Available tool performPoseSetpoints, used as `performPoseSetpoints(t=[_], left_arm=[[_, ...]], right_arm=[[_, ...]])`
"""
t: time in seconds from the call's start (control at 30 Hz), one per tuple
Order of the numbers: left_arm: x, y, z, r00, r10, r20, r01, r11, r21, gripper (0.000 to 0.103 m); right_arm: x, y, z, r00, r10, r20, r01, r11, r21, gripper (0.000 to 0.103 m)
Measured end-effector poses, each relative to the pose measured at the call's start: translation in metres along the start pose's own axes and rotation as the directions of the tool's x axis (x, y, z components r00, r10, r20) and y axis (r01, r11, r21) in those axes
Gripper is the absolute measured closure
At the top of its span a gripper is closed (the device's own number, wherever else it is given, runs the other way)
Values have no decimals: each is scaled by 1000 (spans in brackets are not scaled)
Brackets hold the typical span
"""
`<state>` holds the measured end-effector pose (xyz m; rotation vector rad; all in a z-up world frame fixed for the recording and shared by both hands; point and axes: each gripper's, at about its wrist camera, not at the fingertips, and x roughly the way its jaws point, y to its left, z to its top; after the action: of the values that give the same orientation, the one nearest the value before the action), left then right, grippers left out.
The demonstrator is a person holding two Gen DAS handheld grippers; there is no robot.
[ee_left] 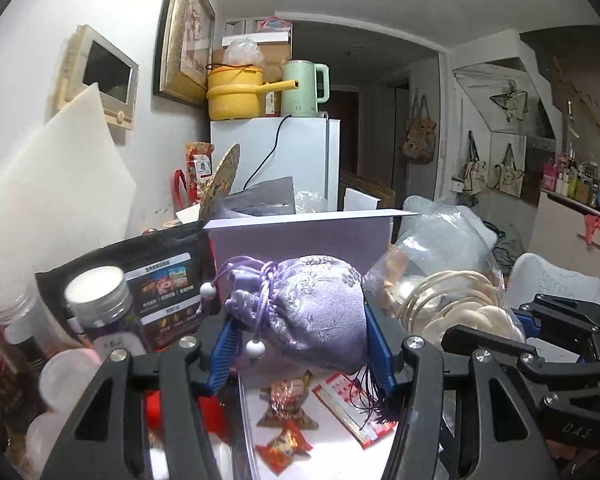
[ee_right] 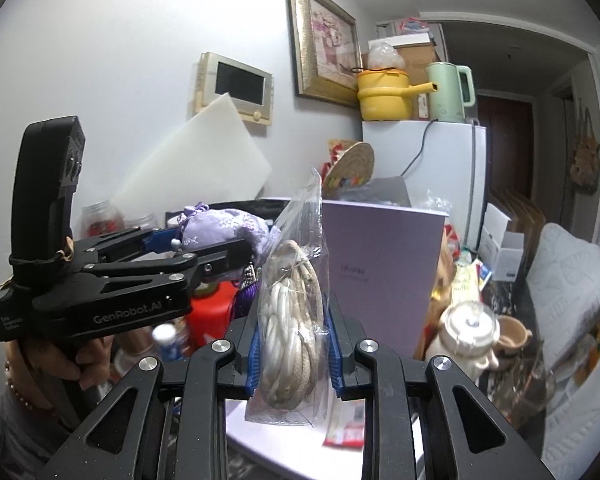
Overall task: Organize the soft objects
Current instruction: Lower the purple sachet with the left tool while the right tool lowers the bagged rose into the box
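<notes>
Below purple pouch [ee_left: 320, 312]: wrapped candies [ee_left: 286, 396].

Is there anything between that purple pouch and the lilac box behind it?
Nothing visible. The purple pouch is pinched in the left gripper, and the lilac box stands directly behind it. Whether the box is its destination, I can't tell.

Bright overhead light, fisheye-warped, blurred foreground.

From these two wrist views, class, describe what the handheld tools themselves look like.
Both tools, left and right, have matte black linkage arms with silver screw heads and ribbed blue pads. The left bears white "GenRobot.AI" lettering and an upright black handle; a beaded bracelet circles that wrist.
</notes>
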<state>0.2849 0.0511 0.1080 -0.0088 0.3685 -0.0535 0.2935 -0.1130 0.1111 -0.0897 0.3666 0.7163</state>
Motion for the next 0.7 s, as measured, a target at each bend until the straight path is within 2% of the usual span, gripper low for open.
performPoseSetpoints(t=[0.23,0.33,0.5,0.7], left_arm=[[41,1,-13,999,35,-38,-36,999,-23,47],[57,1,-21,997,24,-71,-27,999,-40,47],[78,0,-35,993,54,-105,-57,998,-29,47],[98,0,-50,986,41,-161,-49,998,-45,47]], right_arm=[[38,-27,-9,1000,13,-18,-12,998,54,77],[50,-36,-16,999,17,-27,-15,997,79,77],[66,-51,-29,999,20,-35,-16,993,120,77],[91,-62,-41,992,43,-117,-26,990,140,77]])
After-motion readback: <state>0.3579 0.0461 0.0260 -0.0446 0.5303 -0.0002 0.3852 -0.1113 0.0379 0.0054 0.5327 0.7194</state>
